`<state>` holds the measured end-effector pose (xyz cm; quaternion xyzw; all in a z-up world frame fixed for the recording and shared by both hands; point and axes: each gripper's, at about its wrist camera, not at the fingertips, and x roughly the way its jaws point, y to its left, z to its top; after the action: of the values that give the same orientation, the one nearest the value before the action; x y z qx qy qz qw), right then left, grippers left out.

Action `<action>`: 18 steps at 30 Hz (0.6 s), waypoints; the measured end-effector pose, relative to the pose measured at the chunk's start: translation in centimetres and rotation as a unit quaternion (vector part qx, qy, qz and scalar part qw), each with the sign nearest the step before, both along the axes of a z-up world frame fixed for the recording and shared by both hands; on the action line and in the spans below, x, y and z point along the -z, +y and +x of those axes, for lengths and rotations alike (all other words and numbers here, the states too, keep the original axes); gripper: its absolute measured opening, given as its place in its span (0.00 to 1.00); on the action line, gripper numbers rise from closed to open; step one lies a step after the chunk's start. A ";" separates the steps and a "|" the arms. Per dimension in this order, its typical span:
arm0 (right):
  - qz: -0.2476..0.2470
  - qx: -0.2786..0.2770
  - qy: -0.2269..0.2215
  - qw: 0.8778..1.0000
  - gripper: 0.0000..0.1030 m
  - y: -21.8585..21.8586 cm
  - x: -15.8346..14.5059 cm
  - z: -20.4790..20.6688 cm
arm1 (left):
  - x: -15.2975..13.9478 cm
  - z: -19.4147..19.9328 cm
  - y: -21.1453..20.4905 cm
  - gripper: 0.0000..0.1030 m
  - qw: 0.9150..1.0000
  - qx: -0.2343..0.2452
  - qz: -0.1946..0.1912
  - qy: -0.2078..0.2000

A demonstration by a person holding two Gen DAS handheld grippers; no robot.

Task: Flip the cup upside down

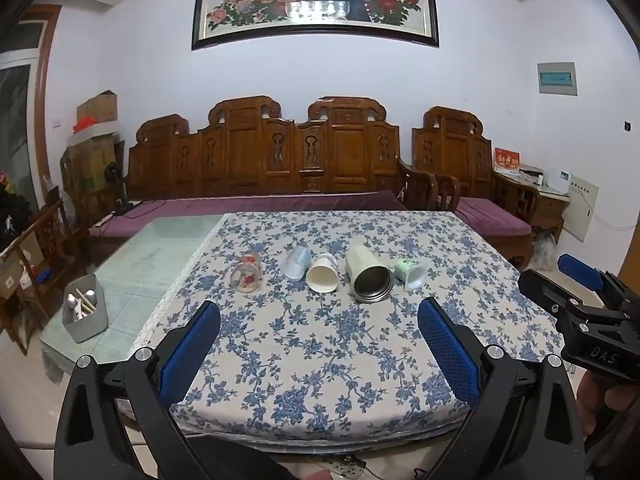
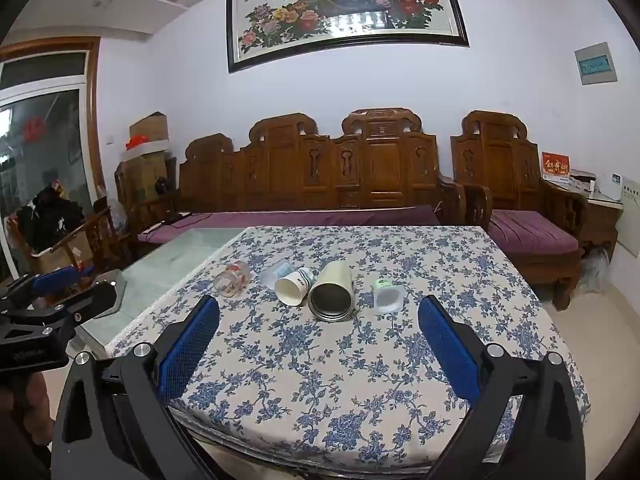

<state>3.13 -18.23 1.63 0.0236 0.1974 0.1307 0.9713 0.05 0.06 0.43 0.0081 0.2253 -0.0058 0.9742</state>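
Observation:
Several cups lie on their sides in a row on the blue-flowered tablecloth (image 1: 320, 360), mouths toward me: a glass with red flowers (image 1: 247, 276) (image 2: 231, 280), a clear plastic cup (image 1: 297, 263) (image 2: 276, 271), a white paper cup (image 1: 323, 274) (image 2: 294, 285), a cream steel tumbler (image 1: 369, 275) (image 2: 332, 292) and a small green-white cup (image 1: 412, 273) (image 2: 387, 295). My left gripper (image 1: 318, 340) is open and empty above the table's near part. My right gripper (image 2: 318, 340) is open and empty too, and shows at the right edge of the left wrist view (image 1: 580, 308).
A grey holder with utensils (image 1: 85, 309) stands on the bare glass tabletop (image 1: 160, 248) at the left. A carved wooden bench with purple cushions (image 1: 256, 204) runs behind the table. An armchair (image 2: 520, 216) stands at the back right.

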 end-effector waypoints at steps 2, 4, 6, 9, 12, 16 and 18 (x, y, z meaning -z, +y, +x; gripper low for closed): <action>0.001 0.000 0.000 1.000 0.97 0.0 0.0 0.0 | 0.0 0.0 -0.1 0.92 1.000 0.000 0.000 0.000; 0.000 0.000 0.000 1.000 0.97 0.0 0.0 0.0 | 0.0 0.0 0.0 0.92 1.000 0.000 0.000 -0.001; 0.001 0.000 0.000 1.000 0.97 0.0 -0.1 0.0 | -0.3 -0.2 -0.1 0.92 1.000 0.000 0.000 -0.001; 0.001 -0.001 -0.001 1.000 0.97 0.0 -0.2 0.1 | -0.2 -0.1 -0.5 0.92 1.000 0.002 -0.001 -0.001; 0.000 -0.002 0.000 1.000 0.97 0.2 0.0 0.1 | -0.3 -0.1 -0.5 0.92 1.000 0.002 -0.002 -0.001; 0.001 -0.001 0.000 1.000 0.97 0.3 0.0 0.0 | -0.2 -0.1 -0.5 0.92 1.000 0.002 -0.002 -0.001; 0.002 -0.002 0.000 1.000 0.97 0.2 0.0 0.0 | -0.2 -0.1 -0.4 0.92 1.000 0.002 -0.002 -0.002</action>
<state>3.18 -17.99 1.60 0.0251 0.1969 0.1327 0.9711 -0.07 -0.36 0.60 0.0062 0.2236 -0.0085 0.9746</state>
